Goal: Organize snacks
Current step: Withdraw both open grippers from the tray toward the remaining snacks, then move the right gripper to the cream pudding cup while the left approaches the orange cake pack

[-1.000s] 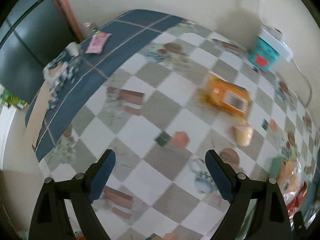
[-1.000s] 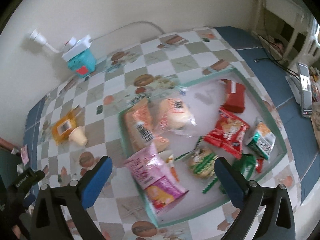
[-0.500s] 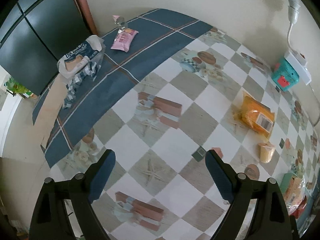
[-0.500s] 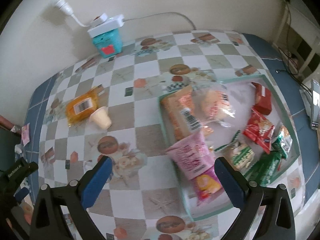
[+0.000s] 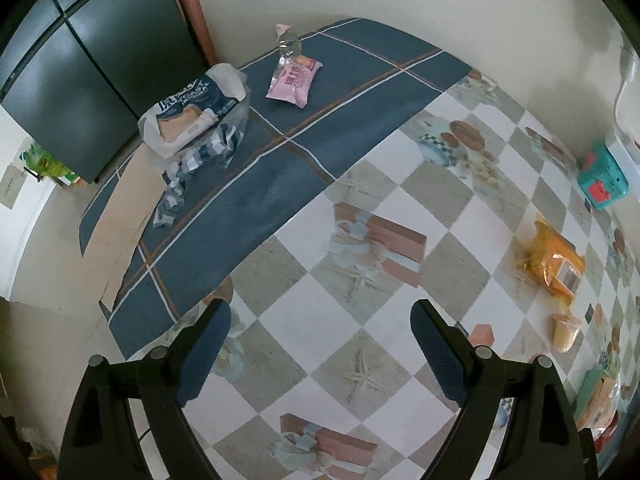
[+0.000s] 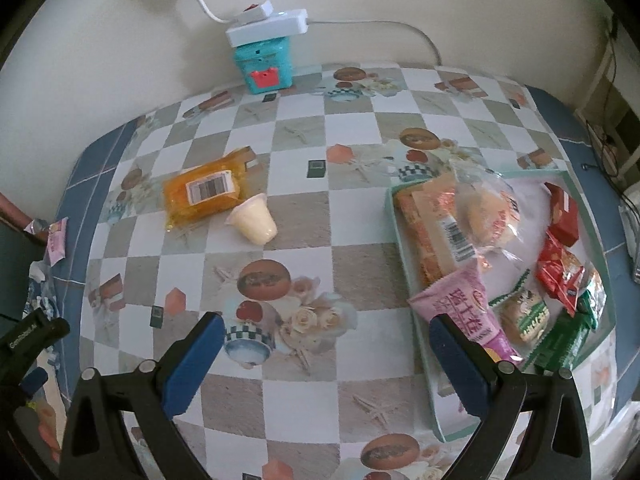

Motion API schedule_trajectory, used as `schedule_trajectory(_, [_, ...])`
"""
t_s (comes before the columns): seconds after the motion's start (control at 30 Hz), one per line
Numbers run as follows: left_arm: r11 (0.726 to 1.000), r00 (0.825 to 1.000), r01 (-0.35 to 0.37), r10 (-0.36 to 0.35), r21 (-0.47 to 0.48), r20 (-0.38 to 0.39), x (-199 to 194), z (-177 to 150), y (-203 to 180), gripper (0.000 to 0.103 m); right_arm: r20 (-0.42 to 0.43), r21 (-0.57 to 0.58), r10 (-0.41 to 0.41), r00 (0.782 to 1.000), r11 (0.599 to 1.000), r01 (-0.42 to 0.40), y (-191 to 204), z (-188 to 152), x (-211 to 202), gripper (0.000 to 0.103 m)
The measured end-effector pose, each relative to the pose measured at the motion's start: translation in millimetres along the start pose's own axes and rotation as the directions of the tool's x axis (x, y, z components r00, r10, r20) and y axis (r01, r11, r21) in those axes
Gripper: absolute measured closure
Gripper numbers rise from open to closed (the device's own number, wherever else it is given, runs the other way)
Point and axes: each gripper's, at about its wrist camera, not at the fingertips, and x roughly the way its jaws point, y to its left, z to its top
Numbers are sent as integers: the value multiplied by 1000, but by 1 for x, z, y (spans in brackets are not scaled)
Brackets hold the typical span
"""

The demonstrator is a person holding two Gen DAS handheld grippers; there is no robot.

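Both views have slid left across the table [image 6: 304, 216]: the tray [image 6: 394, 216] of snacks now sits at right. Left gripper [image 5: 320, 344] and right gripper [image 6: 326, 354] both spread wide, holding nothing. Orange packet [image 6: 204, 196] touches jelly cup [image 6: 254, 220]; pink packet [image 5: 294, 80] lies at the far-left end.

You're at a table [image 6: 304, 216] with a checkered cloth [image 5: 360, 320], blue border [image 5: 240, 200], pushed against a cream wall [image 6: 100, 40]. Dark fridge [image 5: 92, 60] in the corner, white shelf [image 6: 616, 92] at the far right, soft daylight.
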Motion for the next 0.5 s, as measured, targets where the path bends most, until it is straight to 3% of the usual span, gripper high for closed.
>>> schedule_trajectory(0.5, [998,1000,18,-18,66,-2,15,18,-26,11,14,-102,-28,1000,994,29,29,15,21,0])
